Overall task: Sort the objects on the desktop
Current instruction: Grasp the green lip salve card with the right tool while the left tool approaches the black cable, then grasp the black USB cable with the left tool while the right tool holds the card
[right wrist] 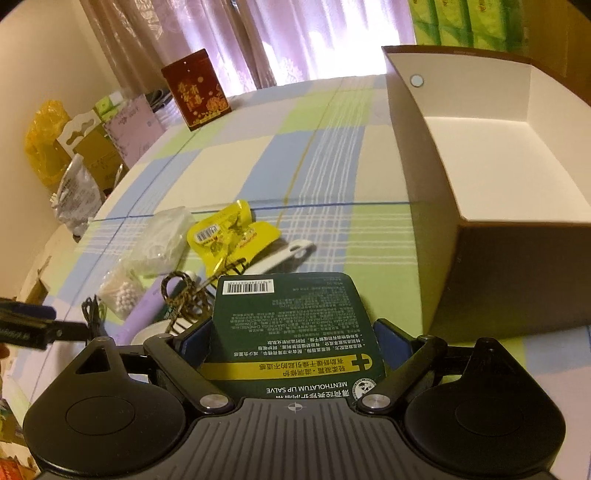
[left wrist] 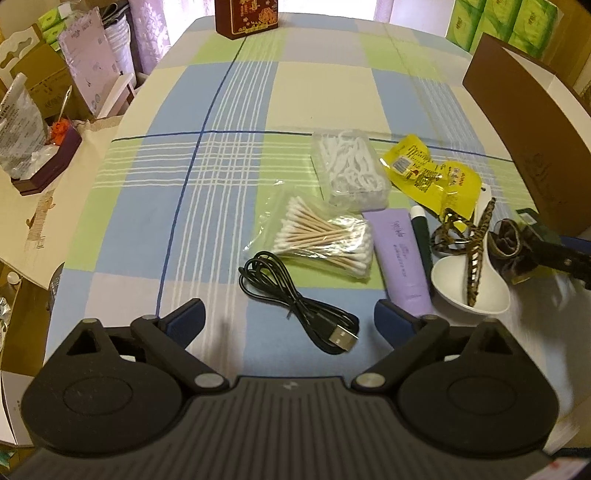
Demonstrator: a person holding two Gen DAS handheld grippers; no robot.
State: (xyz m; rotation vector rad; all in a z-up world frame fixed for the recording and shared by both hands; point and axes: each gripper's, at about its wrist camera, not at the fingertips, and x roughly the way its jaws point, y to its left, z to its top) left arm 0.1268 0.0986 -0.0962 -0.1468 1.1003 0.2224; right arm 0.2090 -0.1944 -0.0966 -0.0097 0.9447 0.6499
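Note:
My right gripper (right wrist: pixel 291 332) is shut on a dark green lip salve card (right wrist: pixel 291 325), held above the table near the open brown box (right wrist: pixel 491 280). My left gripper (left wrist: pixel 290 317) is open and empty, low over a black USB cable (left wrist: pixel 299 306). Beyond the cable lie a bag of cotton swabs (left wrist: pixel 317 236), a bag of floss picks (left wrist: pixel 351 170), a yellow snack packet (left wrist: pixel 432 177), a purple tube (left wrist: pixel 402 258), a dark green stick (left wrist: pixel 421 236), a white spoon (left wrist: pixel 469 288) and a leopard-print hair clip (left wrist: pixel 476 243). The right gripper shows at the left view's right edge (left wrist: pixel 554 254).
A red tin (right wrist: pixel 197 88) stands at the table's far end. The box's white inside (right wrist: pixel 491 147) holds nothing visible. Cartons, bags and papers (left wrist: pixel 44 122) crowd the space left of the table. Green tissue packs (left wrist: pixel 506 22) are stacked behind the box.

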